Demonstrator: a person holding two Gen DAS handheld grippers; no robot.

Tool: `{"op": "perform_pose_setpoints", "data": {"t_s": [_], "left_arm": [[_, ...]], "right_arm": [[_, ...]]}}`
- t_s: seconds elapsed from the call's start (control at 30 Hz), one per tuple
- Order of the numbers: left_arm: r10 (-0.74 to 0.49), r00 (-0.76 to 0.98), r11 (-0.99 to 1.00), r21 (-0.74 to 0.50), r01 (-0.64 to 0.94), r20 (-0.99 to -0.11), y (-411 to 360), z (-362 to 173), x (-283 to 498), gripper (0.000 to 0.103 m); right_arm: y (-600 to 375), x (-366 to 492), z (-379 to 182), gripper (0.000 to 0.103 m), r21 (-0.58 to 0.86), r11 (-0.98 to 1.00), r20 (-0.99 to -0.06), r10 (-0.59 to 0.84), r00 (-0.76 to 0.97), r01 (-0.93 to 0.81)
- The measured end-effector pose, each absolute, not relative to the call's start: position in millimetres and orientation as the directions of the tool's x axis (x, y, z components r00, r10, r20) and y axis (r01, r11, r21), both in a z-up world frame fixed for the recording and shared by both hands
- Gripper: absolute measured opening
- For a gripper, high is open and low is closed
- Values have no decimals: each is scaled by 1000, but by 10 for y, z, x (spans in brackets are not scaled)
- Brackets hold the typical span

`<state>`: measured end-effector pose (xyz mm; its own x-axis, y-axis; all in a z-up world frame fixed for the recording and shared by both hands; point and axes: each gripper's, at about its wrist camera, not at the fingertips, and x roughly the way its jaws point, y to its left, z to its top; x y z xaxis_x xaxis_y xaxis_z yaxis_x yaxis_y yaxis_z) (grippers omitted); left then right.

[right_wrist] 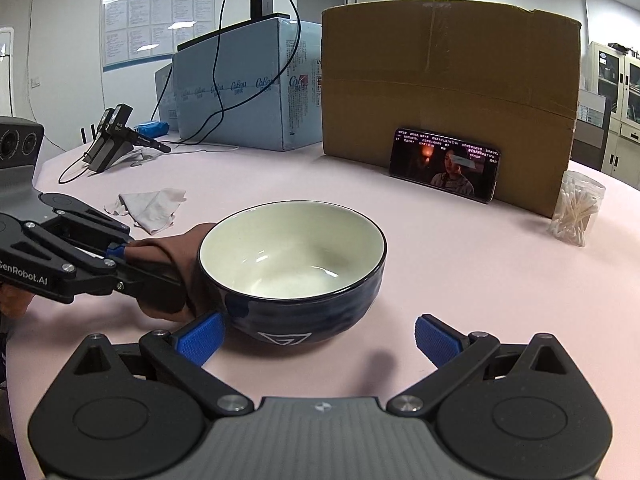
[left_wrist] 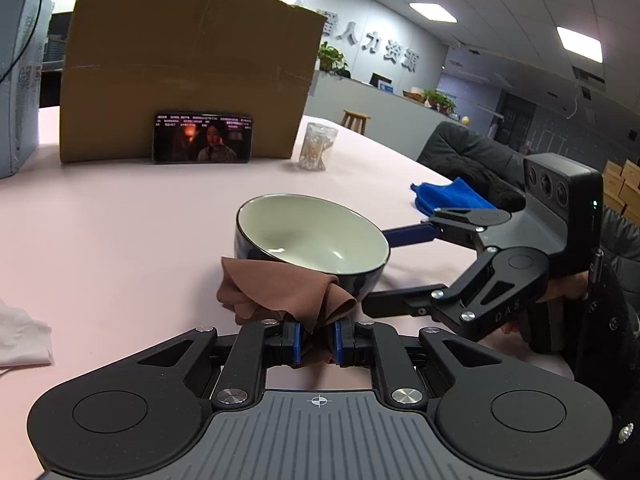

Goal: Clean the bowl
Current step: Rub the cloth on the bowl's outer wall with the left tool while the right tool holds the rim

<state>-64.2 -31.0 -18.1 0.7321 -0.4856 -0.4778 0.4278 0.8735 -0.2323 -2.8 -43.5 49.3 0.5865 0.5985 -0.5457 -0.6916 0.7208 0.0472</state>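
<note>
A dark blue bowl (left_wrist: 312,236) with a cream inside stands upright on the pink table (left_wrist: 100,240); it also shows in the right wrist view (right_wrist: 296,264). My left gripper (left_wrist: 317,340) is shut on a brown cloth (left_wrist: 280,288), which presses against the bowl's outer wall; the cloth also shows in the right wrist view (right_wrist: 176,252). My right gripper (right_wrist: 316,336) is open, its blue pads (right_wrist: 200,336) on either side of the bowl's near base, the left pad close to the wall. In the left wrist view the right gripper (left_wrist: 376,268) reaches in from the right.
A cardboard box (right_wrist: 448,92) stands at the back with a phone (right_wrist: 444,164) leaning on it. A jar of cotton swabs (right_wrist: 576,208), a white cloth (right_wrist: 148,208), a blue cloth (left_wrist: 448,196), a pale blue carton (right_wrist: 240,92) and a spare gripper (right_wrist: 116,136) lie around.
</note>
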Motion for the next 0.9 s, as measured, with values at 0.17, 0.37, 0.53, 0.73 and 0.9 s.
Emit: {"op": "perform_pose_setpoints", "data": {"t_s": [0.17,0.37,0.53,0.73,0.9], "left_arm": [[-483,734,875,-239,421,-477,-263,-187,-578,14],[-519,685,851,-230,472,-511,-450,-251,-573,14],[-528,667,842,-226,489,-525,-549,-256,-587,14],[-469,711,878,-187,441,-525,-440,-196,-559,14],[-450,724,887,-170,429,-523,-424,-168,-529,14]], "right_arm": [[-441,-34,489,103,47,720,-548,598,585,-693],[-442,-33,484,103,45,719,-552,597,583,-693],[-433,-35,482,103,43,717,-554,597,580,-696],[-434,-42,471,103,42,713,-557,598,576,-699],[-433,-53,467,103,39,710,-560,598,574,-703]]}}
